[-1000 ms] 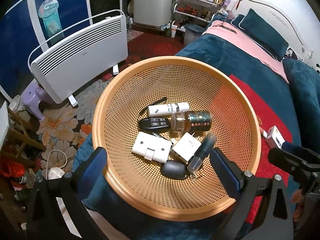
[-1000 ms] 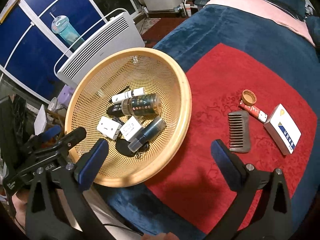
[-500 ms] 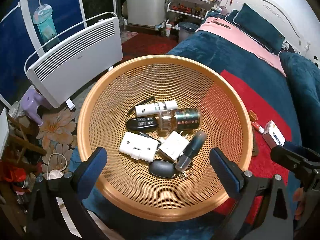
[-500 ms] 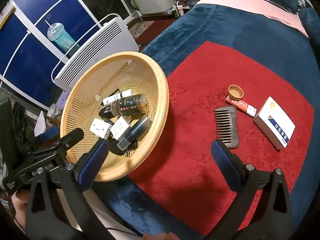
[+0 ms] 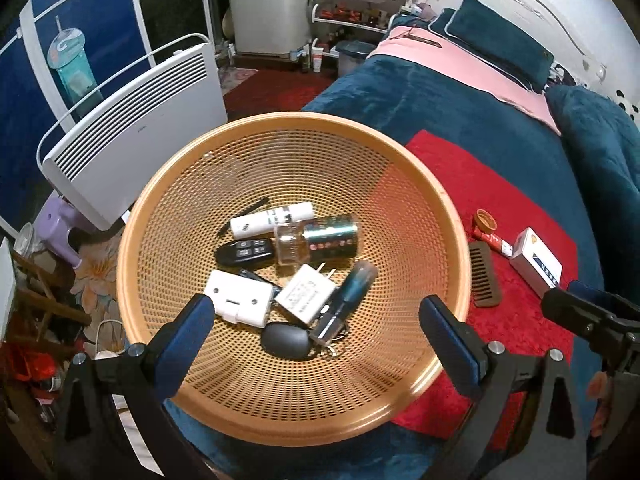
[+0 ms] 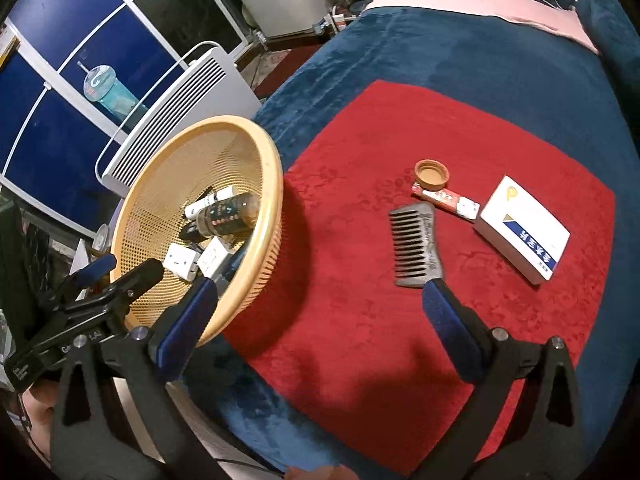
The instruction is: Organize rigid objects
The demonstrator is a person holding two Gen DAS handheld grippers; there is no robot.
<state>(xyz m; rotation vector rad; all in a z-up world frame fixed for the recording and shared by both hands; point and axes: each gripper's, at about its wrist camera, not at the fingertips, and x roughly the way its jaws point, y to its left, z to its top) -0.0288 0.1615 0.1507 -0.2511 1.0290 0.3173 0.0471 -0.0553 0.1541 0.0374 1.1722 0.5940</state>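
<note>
An orange mesh basket (image 5: pixel 436 216) (image 6: pixel 264 160) sits at the bed's left edge. Inside lie a white tube (image 5: pixel 272 220), a glass jar (image 5: pixel 320 238), a black key fob (image 5: pixel 246 252), two white adapters (image 5: pixel 238 298) (image 5: pixel 306 294), a dark bottle (image 5: pixel 348 300) and a black oval fob (image 5: pixel 286 340). On the red mat (image 6: pixel 460 128) lie a brown comb (image 6: pixel 416 246), an orange cap (image 6: pixel 432 174), a red-and-white tube (image 6: pixel 446 202) and a white box (image 6: pixel 524 228). My left gripper (image 5: pixel 316 332) is open over the basket. My right gripper (image 6: pixel 320 308) is open above the mat, left of the comb.
A white panel heater (image 5: pixel 132 132) stands on the floor left of the bed. The blue blanket (image 6: pixel 460 52) runs beyond the mat to a pink cover (image 5: pixel 460 56) and pillows. Floor clutter and a purple stool (image 5: pixel 60 220) lie at the far left.
Both grippers have drifted right and pulled back a little: the basket sits further left in each view and the comb, tube and box are nearer the right gripper. Nothing was grasped.
</note>
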